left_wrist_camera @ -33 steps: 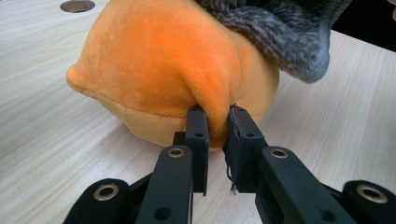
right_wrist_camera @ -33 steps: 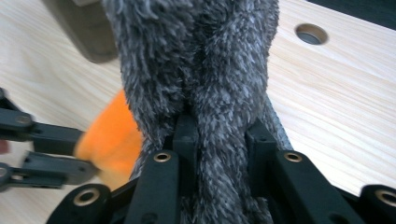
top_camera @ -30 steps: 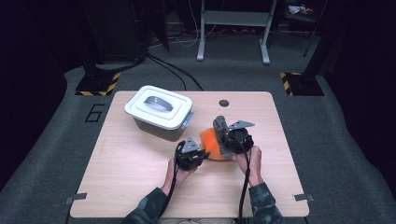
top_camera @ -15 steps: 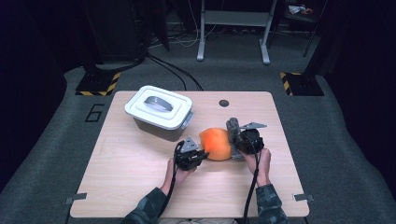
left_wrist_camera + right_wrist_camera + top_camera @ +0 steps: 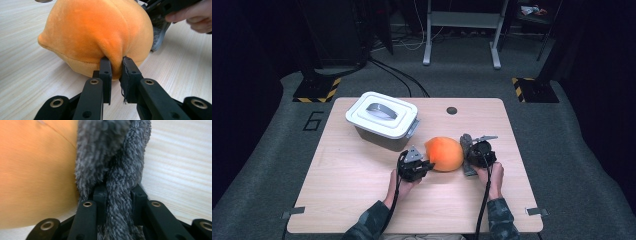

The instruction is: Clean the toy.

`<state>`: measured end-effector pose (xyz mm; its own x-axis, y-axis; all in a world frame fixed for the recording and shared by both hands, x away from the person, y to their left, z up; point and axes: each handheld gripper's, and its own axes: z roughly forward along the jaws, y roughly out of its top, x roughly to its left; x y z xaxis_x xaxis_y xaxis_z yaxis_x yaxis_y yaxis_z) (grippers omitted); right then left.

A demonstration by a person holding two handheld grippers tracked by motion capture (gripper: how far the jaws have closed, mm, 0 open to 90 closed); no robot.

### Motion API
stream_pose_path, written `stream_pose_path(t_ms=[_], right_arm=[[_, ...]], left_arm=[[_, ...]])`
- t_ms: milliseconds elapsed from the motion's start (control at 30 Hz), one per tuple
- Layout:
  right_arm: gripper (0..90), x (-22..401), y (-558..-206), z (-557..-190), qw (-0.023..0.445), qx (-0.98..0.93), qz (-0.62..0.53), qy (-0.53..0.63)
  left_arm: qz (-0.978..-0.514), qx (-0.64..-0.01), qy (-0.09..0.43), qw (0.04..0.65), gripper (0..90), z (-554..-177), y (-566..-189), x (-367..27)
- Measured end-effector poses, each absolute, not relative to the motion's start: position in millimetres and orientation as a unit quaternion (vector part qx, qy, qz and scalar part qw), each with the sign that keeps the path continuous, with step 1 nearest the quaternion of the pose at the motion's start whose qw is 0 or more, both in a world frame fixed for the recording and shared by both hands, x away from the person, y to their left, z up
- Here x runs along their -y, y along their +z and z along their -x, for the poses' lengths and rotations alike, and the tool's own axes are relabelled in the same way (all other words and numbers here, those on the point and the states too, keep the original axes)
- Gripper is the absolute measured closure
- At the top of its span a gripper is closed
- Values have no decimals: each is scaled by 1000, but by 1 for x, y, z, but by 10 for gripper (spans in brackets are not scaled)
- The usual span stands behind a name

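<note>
The left gripper (image 5: 116,72) is seen clamped on a pinched fold of the orange plush toy (image 5: 100,32); in the left gripper view the two black jaws are closed against a ridge of the orange fabric at the toy's lower edge. In the high view the left gripper (image 5: 424,164) is held by the left hand (image 5: 401,186) just beside the toy's left side, low over the table (image 5: 337,200).

The right gripper (image 5: 117,195) is seen closed on a strip of grey fuzzy fabric (image 5: 120,170), which is squeezed between its jaws and rises upward from them in the right gripper view. The grey fabric is attached to or pressed against the orange body, which is seen just to its left in that view. In the high view the right gripper (image 5: 466,156) is held by the right hand (image 5: 493,176) at the toy's right side, with the grey part (image 5: 466,144) visible between the gripper and the orange body.

The orange plush toy (image 5: 444,153) is placed on the wooden table, right of centre, between the two grippers, and its underside is seen resting on the tabletop in the left gripper view.

Behind and to the left of the toy, a white lidded container (image 5: 382,120) with a grey handle set in its lid is placed on the table, near the toy but apart from it. A small dark round hole (image 5: 452,110) is seen in the tabletop near the far edge.
</note>
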<state>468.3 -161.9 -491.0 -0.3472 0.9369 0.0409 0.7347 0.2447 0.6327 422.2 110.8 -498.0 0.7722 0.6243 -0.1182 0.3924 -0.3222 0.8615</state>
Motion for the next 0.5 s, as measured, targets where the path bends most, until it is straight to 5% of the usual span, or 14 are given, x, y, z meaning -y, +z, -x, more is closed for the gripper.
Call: stream_pose_path(t_ms=[500], right_arm=[[716,149,-424,-443,200,-775,-482,356]], left_arm=[[-805,-311,122,490,792,-423,-492,-110]])
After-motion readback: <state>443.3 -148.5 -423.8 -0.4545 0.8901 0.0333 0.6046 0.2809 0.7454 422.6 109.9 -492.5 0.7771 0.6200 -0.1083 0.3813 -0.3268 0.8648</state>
